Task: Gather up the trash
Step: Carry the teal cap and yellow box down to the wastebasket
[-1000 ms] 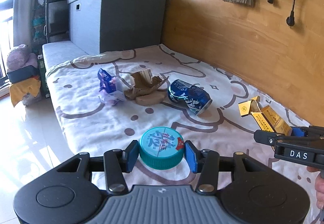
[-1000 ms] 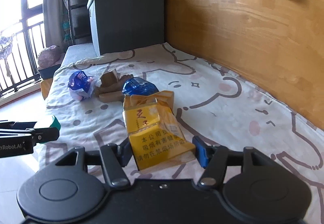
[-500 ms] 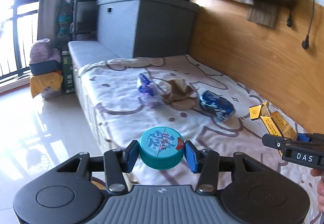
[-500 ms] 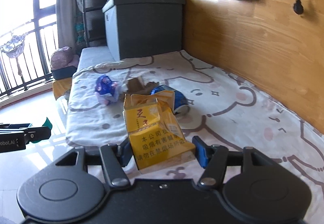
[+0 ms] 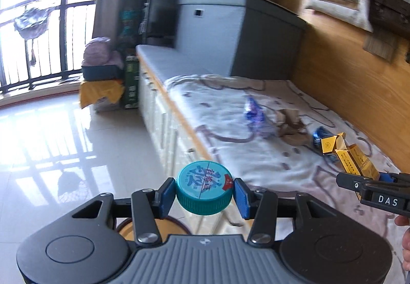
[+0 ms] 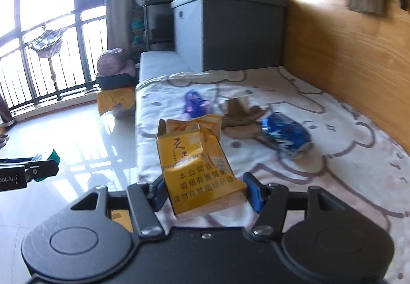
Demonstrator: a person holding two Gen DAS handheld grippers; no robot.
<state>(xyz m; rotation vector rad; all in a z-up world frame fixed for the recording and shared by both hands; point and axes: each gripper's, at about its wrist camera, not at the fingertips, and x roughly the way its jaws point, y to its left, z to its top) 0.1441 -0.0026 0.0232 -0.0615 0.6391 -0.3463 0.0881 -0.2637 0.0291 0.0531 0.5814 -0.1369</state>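
Observation:
My left gripper is shut on a teal bottle cap, held over the floor beside the bed edge. A brown-rimmed round container shows just under it. My right gripper is shut on a torn yellow cigarette carton, near the bed's left edge; the same carton appears at the right of the left wrist view. On the bedspread lie a crushed blue can, crumpled brown cardboard and a blue-purple wrapper.
A grey storage box stands at the bed's far end, against a wooden wall. Bags and a yellow cloth sit on the glossy tiled floor near the balcony railing. Dark drawers stand behind.
Both grippers have swung left, away from the bed's middle toward its edge and the floor, each keeping its object. The trash on the bed now lies farther right and farther away.

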